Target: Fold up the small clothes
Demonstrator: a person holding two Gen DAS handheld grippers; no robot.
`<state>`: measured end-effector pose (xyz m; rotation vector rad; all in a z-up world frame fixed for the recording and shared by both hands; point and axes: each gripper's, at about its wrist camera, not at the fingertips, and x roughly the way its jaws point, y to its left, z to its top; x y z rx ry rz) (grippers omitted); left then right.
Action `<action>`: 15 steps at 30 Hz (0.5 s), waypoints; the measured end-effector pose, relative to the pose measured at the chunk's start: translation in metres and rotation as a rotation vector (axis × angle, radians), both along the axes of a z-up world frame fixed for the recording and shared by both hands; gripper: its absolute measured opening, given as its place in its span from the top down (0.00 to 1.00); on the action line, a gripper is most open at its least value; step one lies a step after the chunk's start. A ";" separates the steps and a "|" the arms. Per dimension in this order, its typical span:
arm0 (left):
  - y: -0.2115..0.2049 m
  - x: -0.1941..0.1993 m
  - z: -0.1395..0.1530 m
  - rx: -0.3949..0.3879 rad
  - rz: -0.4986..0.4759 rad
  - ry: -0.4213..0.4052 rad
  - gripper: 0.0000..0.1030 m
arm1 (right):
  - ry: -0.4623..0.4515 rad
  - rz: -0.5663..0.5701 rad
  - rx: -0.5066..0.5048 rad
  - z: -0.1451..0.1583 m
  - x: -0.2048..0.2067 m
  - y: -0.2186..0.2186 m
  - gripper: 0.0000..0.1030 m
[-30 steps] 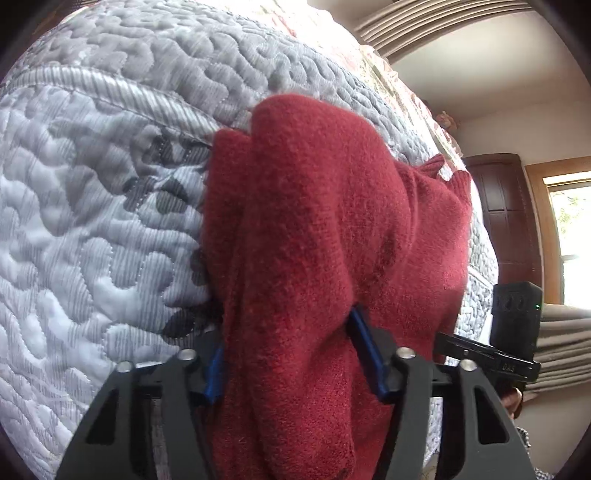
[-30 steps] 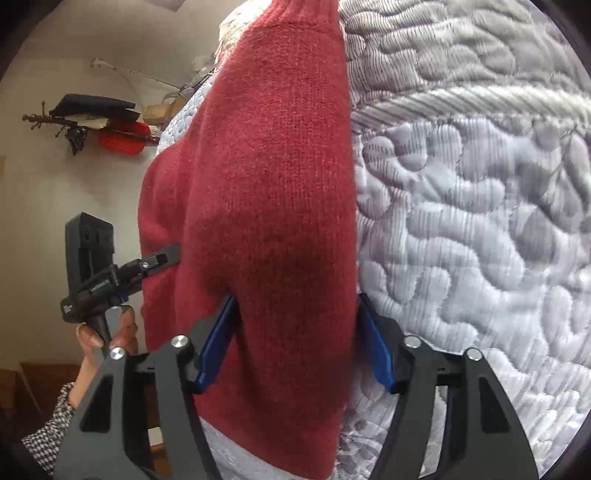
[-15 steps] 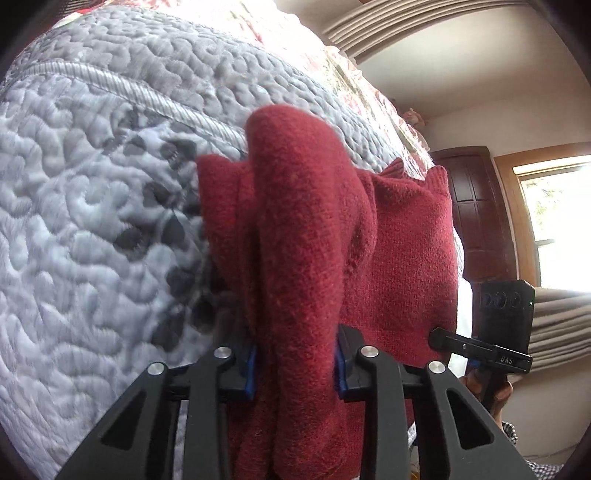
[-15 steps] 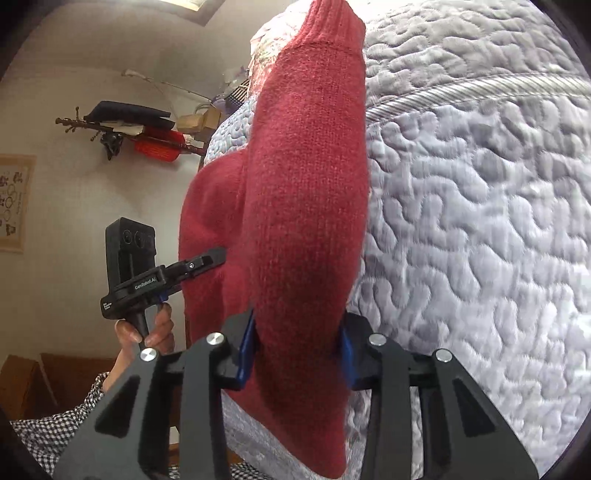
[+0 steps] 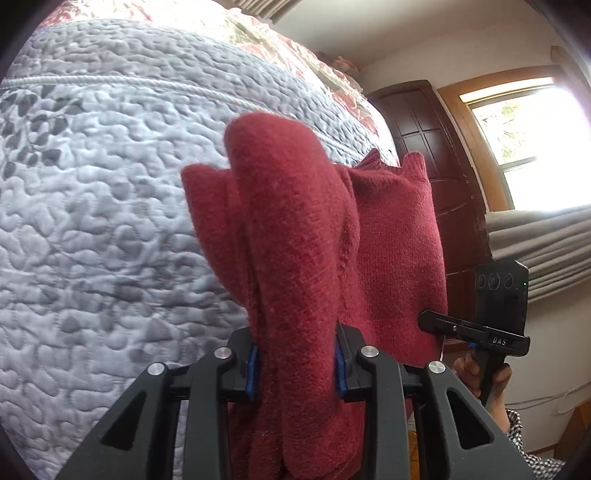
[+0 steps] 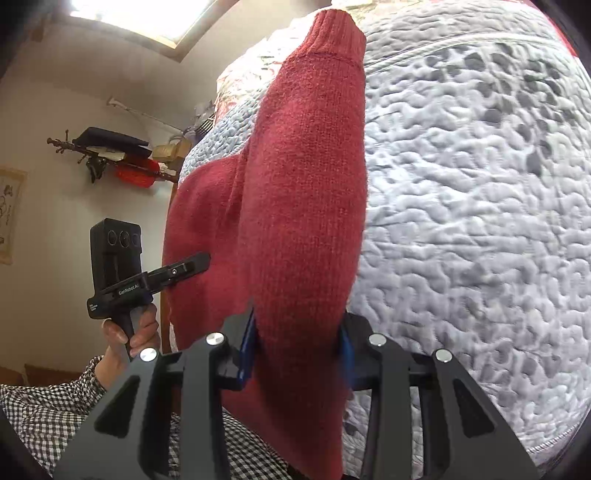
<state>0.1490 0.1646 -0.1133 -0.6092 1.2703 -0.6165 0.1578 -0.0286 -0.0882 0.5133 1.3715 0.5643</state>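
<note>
While both grips were on: the red sweater [image 5: 306, 258] hung lifted in front of the grey quilt [image 5: 92, 221], not lying flat on it
Left gripper [image 5: 295, 363]: clamped tight on a thick bunch of sweater, several layers squeezed between the blue pads [image 5: 252, 369], probably so the doubled edge moved as one piece
Right gripper [image 6: 297, 349]: pinched down on the sleeve side of the sweater, cuff [image 6: 332, 33] pointing away up the bed
Why two grips: one on each side looked meant to keep the knit stretched, so it would not sag or twist on the way to a fold
Where the sweater was: up off the quilt, between the two tools, body panel hanging toward the person's checked sleeve [image 6: 55, 406]
Stage, my read: mid-fold, cloth gathered and raised, fold not yet laid down
Next call: lower it evenly; soft wool could slump
</note>
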 end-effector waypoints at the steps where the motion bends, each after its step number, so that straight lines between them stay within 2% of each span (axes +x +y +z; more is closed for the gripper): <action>1: -0.013 -0.003 0.000 -0.001 0.000 -0.004 0.71 | -0.001 -0.004 -0.005 -0.001 -0.003 -0.011 0.66; 6: -0.057 -0.019 -0.018 0.021 0.027 0.003 0.71 | 0.019 -0.006 -0.016 -0.023 -0.007 -0.055 0.66; 11: -0.087 -0.029 -0.052 0.113 0.056 0.019 0.70 | 0.075 0.004 -0.062 -0.064 -0.004 -0.084 0.65; 15: -0.098 -0.030 -0.067 0.166 0.080 -0.003 0.67 | 0.104 -0.012 -0.072 -0.095 -0.001 -0.090 0.63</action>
